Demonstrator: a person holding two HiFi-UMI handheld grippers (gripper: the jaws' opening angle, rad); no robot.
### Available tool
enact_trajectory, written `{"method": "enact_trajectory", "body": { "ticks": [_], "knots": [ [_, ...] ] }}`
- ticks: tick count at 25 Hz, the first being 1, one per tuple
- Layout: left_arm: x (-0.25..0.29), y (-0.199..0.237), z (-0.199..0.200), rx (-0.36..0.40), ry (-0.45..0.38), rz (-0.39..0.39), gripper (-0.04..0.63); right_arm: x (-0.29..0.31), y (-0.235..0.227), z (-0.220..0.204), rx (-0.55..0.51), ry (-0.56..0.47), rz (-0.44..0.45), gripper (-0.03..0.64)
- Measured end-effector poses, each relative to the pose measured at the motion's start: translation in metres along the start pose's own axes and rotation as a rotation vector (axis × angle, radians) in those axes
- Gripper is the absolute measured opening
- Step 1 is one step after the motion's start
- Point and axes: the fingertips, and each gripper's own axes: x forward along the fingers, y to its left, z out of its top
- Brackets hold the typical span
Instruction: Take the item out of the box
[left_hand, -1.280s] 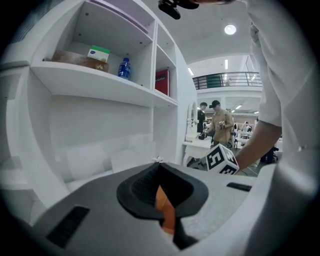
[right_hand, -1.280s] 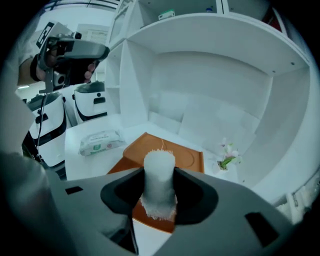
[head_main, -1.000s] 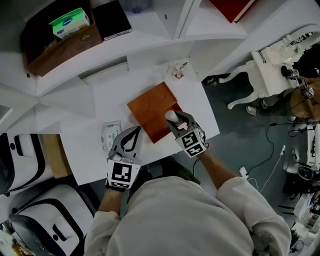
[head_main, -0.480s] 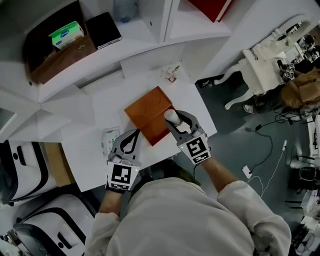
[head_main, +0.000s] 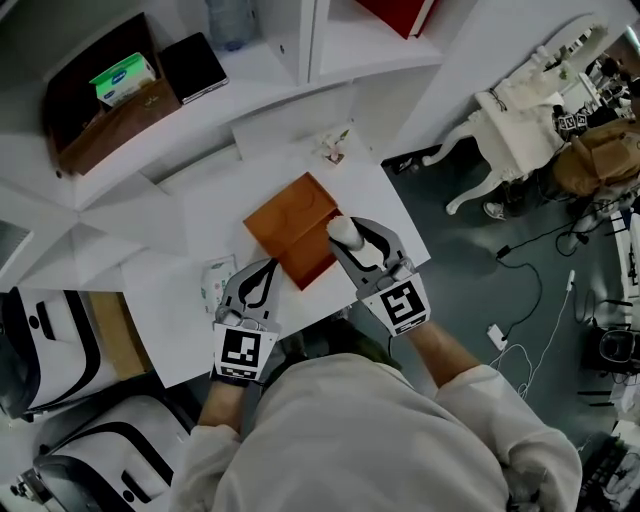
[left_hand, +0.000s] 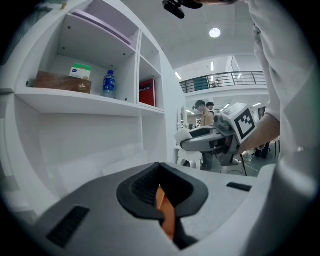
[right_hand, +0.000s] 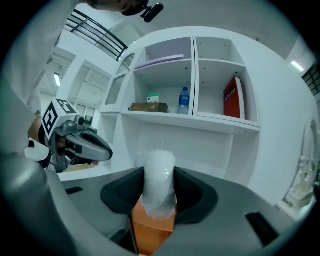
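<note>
Firmly, the right gripper (right_hand: 160, 197) has its part-closed jaws clamped around the white wrapped item (head_main: 343, 230), held above the orange box (head_main: 290, 225). The left gripper (left_hand: 162, 200) pinches the box's near edge, probably to steady it on the worktop (head_main: 165, 320).

White shelf unit (head_main: 285, 75) stands ahead of the right gripper (head_main: 350, 235), ornate white chair (head_main: 515, 135) on dark floor (head_main: 470, 270) to its right, round ceiling light (left_hand: 215, 33) above, balcony railing (left_hand: 220, 80) beyond.
</note>
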Motion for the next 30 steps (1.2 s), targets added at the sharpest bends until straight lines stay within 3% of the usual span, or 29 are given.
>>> {"method": "enact_trajectory", "body": {
  "ticks": [20, 30],
  "knots": [
    [0.000, -0.012, 0.008, 0.015, -0.009, -0.018, 0.005, -0.044, -0.002, 0.060, -0.005, -0.152, -0.032, 0.189],
    [0.002, -0.007, 0.006, 0.012, -0.003, -0.018, 0.005, -0.040, -0.001, 0.063, -0.009, -0.151, -0.023, 0.189]
  ]
}}
